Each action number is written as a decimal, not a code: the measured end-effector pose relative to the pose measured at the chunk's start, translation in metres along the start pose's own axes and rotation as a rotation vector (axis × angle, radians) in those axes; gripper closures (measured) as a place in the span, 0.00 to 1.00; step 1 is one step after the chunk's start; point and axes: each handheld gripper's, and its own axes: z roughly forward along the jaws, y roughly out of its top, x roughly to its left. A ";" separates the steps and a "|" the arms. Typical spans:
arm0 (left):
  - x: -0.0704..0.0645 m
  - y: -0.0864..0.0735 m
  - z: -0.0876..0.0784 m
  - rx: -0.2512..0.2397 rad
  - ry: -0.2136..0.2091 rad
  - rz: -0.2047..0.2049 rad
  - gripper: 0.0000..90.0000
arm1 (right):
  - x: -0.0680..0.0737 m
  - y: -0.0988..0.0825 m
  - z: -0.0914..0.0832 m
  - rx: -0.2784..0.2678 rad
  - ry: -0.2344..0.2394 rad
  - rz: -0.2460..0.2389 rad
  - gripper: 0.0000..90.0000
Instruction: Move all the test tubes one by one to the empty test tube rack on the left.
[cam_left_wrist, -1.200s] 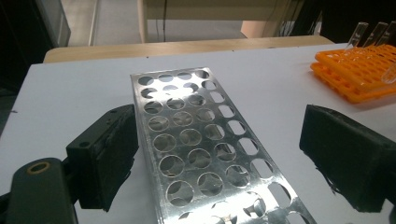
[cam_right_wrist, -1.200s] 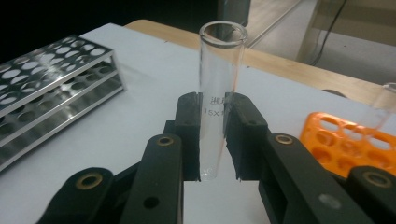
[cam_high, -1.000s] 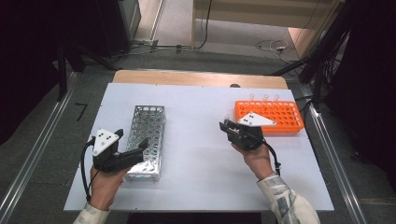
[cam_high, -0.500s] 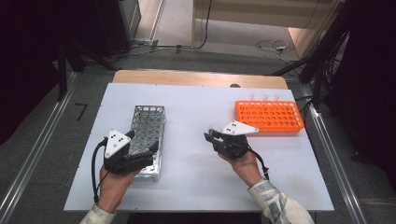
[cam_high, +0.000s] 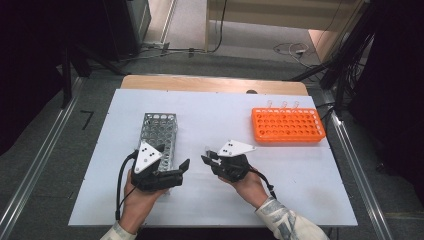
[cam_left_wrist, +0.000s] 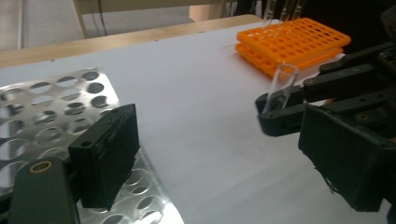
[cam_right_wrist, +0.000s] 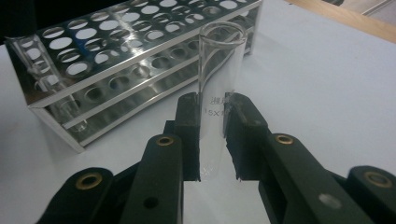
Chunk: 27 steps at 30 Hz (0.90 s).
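High view, right tool (cam_high: 206, 160) clamping glass tube (cam_right_wrist: 219, 88), left tool (cam_high: 184, 166) released, bare table (cam_high: 220, 120) between racks.

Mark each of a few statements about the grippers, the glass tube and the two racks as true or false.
1. The right gripper is shut on a clear glass test tube. True.
2. The left gripper is clamped on the tube. False: its jaws stand open with nothing between them.
3. The orange rack lies to the right of the metal rack in the high view. True.
4. The metal rack is full of tubes. False: most holes are empty; one tube stands at a corner.
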 end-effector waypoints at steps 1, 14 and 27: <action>-0.002 0.001 0.001 0.004 -0.009 0.000 0.12 | 0.002 0.000 0.001 0.002 0.003 -0.003 0.81; -0.020 0.004 0.017 0.003 -0.082 0.019 0.39 | 0.019 0.002 0.004 0.006 0.048 -0.025 0.81; -0.025 0.003 0.020 0.014 -0.098 0.074 0.83 | 0.024 0.004 0.002 -0.005 0.066 -0.029 0.81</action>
